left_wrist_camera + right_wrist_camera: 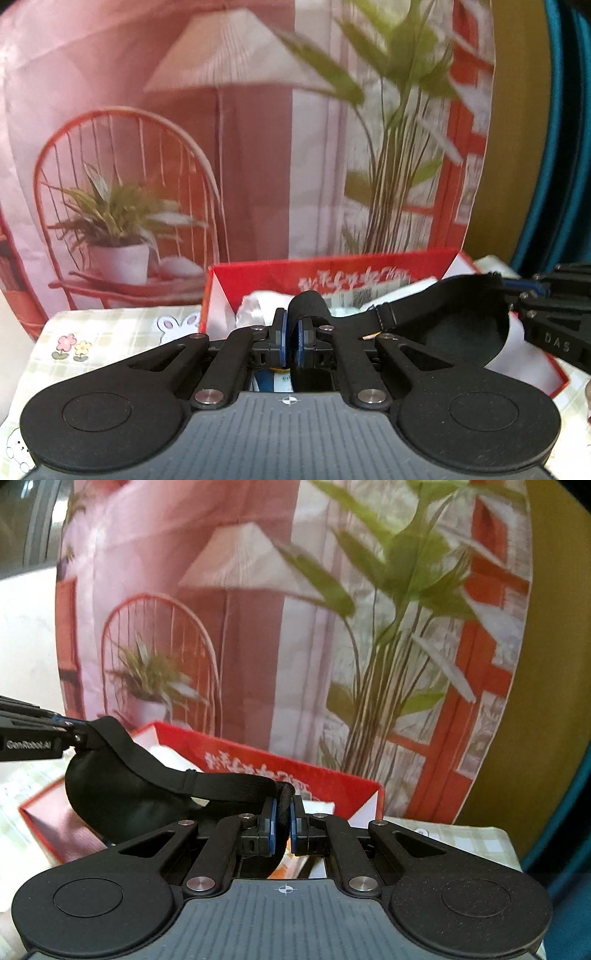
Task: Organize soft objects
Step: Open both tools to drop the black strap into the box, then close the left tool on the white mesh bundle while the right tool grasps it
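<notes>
The red box (325,273) sits open on the checked tablecloth (110,332), at twelve o'clock from my left gripper (293,341). Inside it I see white crumpled wrapping (255,302) and some printed paper; what else it holds I cannot tell.

My left gripper's blue pads are pressed nearly together, pinching the black strap (306,306) of the eye mask (454,321). My right gripper (282,825) is likewise all but closed, on the strap (236,786) too; in its view the mask's padded body (110,775) hangs at ten o'clock, over the box's (280,764) near edge. So the mask stretches between my two grippers, above the box.

I count one box, one eye mask and two grippers. Behind stands one printed backdrop (221,147) of a chair, lamp and plants.
</notes>
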A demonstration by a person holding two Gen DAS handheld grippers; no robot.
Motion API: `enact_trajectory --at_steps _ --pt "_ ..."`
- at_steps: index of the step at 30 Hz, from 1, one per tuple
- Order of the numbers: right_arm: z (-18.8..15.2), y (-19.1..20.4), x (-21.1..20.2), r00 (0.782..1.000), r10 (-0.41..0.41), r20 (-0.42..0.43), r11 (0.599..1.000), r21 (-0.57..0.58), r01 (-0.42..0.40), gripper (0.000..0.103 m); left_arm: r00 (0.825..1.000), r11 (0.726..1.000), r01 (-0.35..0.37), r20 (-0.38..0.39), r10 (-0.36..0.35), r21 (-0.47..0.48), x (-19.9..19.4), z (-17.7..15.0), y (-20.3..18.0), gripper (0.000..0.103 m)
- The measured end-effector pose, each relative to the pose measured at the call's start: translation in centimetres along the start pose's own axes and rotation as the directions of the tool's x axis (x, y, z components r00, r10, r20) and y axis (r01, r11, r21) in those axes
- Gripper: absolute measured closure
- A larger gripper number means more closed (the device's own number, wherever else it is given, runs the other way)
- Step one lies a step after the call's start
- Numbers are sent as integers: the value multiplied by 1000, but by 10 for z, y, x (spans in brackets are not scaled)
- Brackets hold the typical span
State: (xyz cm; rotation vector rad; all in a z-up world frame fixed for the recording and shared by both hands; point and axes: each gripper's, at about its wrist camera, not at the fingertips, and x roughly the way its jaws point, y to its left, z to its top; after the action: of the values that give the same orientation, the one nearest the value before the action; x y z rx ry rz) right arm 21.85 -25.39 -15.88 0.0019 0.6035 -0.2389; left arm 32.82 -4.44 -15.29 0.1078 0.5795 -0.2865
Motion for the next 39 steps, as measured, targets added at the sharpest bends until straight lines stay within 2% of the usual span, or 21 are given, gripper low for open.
enact_trajectory --at_steps 10,13,14,15,16,17,18,23,28,33,36,39 --pt "-9 -9 33 997 -7 -82 1000 23 8 96 997 1000 10 -71 -11 -4 29 -1 13 96" --pt "-10 -10 34 997 -11 -81 1000 29 13 88 998 999 33 -61 -33 -12 25 0 16 92" --pt "-10 -11 32 997 -13 -72 999 30 15 82 997 999 42 -60 -43 -17 23 1 17 86" --pt "-10 -10 29 998 -15 -60 999 32 17 77 997 998 52 -58 -54 -23 19 1 18 71" --pt "-10 -10 25 999 -16 -49 999 34 18 73 997 998 59 -51 -60 -25 14 2 18 62" --pt "-11 -9 21 999 -14 -38 999 39 16 64 997 998 65 -40 -66 -24 8 2 18 44" --pt "-10 -10 16 1000 -12 -27 999 44 13 54 997 997 73 -25 -74 -23 1 3 18 35" --pt "-16 -4 -24 999 31 43 997 74 -34 35 993 993 121 10 -121 -13 -46 -7 20 15" --pt "-39 4 -68 994 78 76 989 118 -86 24 984 984 176 -22 -177 -30 -87 -42 29 13" --pt "-71 15 -105 992 102 79 984 139 -113 18 970 975 219 -104 -221 -29 -96 -80 29 13" --pt "-93 20 -112 993 115 38 979 162 -120 16 963 975 217 -153 -221 -42 -86 -99 26 13" --pt "-113 25 -107 992 127 -29 973 199 -118 16 958 972 222 -168 -232 -75 -76 -112 27 13"
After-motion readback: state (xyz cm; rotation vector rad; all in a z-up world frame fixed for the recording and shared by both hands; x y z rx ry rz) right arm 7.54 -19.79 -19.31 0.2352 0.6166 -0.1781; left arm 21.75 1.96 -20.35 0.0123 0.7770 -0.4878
